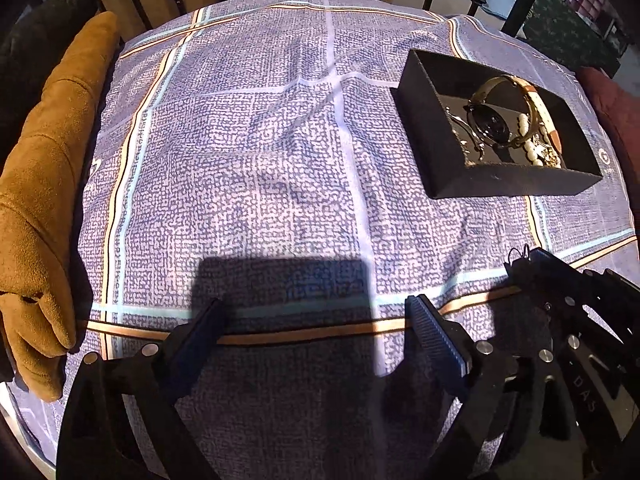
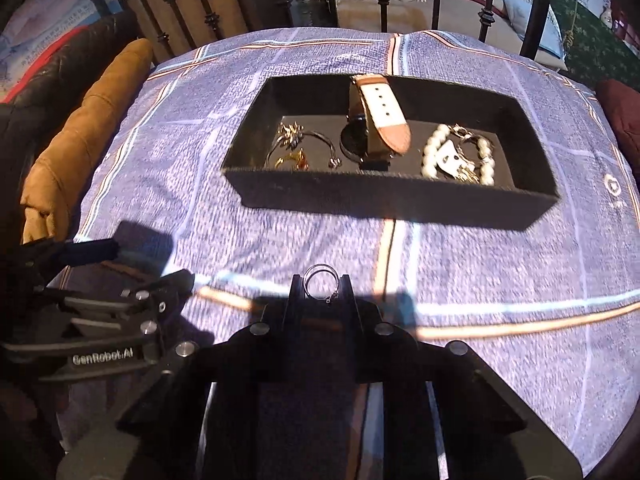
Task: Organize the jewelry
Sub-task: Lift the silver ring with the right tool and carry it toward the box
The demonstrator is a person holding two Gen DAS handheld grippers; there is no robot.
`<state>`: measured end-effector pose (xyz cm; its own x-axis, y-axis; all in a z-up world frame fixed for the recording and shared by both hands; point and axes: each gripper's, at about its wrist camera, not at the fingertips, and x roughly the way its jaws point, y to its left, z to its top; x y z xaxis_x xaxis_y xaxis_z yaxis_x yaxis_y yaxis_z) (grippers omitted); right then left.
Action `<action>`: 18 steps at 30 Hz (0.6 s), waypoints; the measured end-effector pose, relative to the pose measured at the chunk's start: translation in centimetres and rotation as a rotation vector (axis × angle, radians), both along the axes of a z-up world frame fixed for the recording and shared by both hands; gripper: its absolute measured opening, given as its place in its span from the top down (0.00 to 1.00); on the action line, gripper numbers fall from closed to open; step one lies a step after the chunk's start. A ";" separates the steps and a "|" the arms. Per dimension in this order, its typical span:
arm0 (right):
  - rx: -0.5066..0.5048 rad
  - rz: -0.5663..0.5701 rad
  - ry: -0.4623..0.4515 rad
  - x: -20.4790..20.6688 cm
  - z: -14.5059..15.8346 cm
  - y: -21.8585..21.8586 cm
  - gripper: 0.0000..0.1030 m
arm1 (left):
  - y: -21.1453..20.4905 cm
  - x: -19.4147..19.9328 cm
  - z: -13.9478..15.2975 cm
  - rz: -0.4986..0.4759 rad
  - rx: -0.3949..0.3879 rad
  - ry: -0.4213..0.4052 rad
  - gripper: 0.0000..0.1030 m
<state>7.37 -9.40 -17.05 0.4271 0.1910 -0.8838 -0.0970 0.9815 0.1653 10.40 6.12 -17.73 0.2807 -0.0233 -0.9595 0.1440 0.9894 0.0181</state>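
Observation:
A black open jewelry box (image 2: 384,196) sits on the blue patterned cloth; it also shows in the left wrist view (image 1: 448,168) at the upper right. Inside lie a watch with a tan and white strap (image 2: 380,116), a pearl bracelet (image 2: 434,148), a thin bangle (image 2: 316,138) and gold pieces (image 2: 294,160). My right gripper (image 2: 321,284) is shut on a thin silver ring (image 2: 320,274), held above the cloth in front of the box. My left gripper (image 1: 316,312) is open and empty, low over the cloth, left of the right gripper (image 1: 524,258).
A mustard cushion (image 1: 44,200) lies along the left edge of the cloth. A dark red cushion (image 2: 620,120) sits at the right. Black iron railing (image 2: 384,4) stands behind the table. The cloth (image 1: 260,140) is wrinkled in the middle.

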 end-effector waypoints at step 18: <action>-0.001 -0.088 0.011 -1.9 0.9 -3.4 0.43 | -2.4 -1.0 1.6 0.044 -0.012 -0.048 0.07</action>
<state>5.50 -12.85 -16.15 0.4327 0.1524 -0.8886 -0.0085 0.9863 0.1650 9.41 3.73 -16.17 0.3279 -0.0216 -0.9445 0.0994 0.9950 0.0117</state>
